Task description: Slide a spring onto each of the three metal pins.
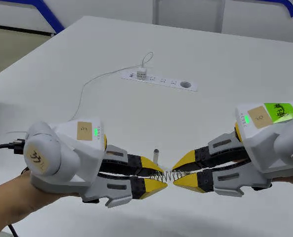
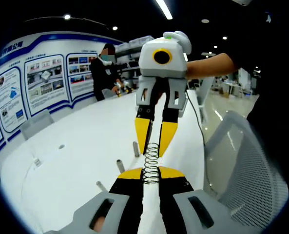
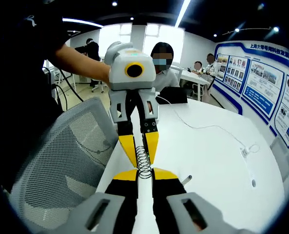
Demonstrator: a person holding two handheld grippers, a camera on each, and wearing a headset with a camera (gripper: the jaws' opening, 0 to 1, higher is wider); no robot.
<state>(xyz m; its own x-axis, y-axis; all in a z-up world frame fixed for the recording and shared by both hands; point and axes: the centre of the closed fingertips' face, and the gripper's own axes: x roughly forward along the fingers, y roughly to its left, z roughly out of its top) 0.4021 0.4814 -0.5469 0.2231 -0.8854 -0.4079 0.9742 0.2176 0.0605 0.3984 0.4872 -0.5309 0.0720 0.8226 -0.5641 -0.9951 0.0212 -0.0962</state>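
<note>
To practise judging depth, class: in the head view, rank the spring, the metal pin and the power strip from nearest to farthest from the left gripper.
1. Spring: gripped at the tips of the left gripper.
2. Metal pin: upright, just beyond the gripper's tips.
3. Power strip: far back, mid-table.
</note>
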